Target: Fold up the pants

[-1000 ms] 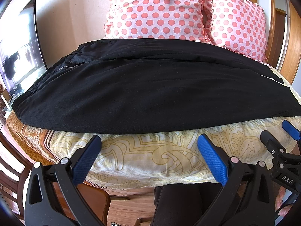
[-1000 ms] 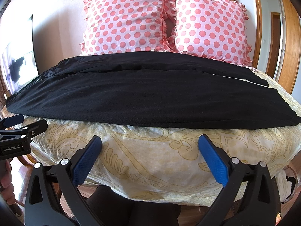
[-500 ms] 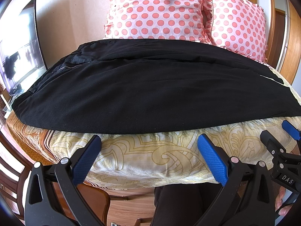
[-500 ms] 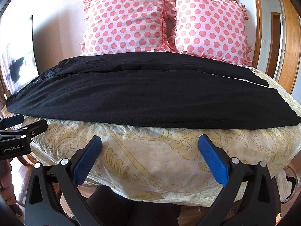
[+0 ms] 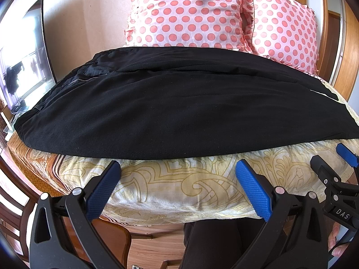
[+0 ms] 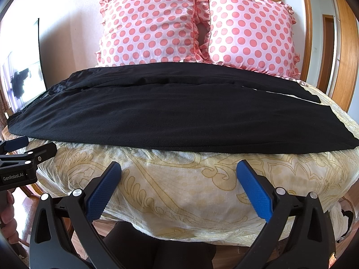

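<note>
Black pants (image 5: 175, 112) lie flat across the bed, waistband with zipper at the left, legs running right; they also show in the right wrist view (image 6: 170, 114). One leg lies over the other with a fold line along the middle. My left gripper (image 5: 178, 179) is open and empty, held before the bed's near edge below the pants. My right gripper (image 6: 179, 179) is open and empty in the same stance, further right. Each gripper shows at the edge of the other's view.
The bed has a yellow patterned cover (image 6: 179, 179). Two pink polka-dot pillows (image 6: 148, 27) (image 6: 249, 31) stand against the headboard wall. A screen (image 5: 24, 67) stands at the left on a stand. A wooden chair (image 5: 110, 237) sits below the bed's edge.
</note>
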A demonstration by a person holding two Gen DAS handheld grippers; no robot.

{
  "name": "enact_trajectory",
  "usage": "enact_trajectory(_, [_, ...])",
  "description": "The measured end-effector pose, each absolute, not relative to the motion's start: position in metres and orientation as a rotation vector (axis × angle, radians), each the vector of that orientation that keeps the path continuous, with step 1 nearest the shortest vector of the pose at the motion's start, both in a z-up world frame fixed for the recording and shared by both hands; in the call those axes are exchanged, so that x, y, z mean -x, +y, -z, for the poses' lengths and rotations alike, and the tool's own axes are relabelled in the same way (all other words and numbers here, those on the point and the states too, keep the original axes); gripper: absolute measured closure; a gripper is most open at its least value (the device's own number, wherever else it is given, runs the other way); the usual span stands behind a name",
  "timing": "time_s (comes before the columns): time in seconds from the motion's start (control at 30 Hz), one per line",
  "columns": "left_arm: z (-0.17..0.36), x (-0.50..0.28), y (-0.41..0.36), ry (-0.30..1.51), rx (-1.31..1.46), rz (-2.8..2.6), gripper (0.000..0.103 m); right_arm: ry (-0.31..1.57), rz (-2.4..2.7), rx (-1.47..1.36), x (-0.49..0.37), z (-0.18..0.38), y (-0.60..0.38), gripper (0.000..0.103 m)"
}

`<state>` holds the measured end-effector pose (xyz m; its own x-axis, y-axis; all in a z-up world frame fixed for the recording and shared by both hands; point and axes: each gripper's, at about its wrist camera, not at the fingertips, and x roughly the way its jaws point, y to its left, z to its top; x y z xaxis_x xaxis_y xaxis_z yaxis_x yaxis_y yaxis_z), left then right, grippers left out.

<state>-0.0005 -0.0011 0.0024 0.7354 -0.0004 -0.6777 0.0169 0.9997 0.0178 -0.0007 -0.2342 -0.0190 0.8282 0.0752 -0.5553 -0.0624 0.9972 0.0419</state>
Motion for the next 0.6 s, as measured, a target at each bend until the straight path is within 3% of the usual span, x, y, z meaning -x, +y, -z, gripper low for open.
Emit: enact_trajectory(0.6, [-0.0025, 0.0006, -0.0010, 0.743, -0.023, 0.010, 0.002, 0.590, -0.074, -0.022, 0.0013, 0.0214, -0.2350, 0.001])
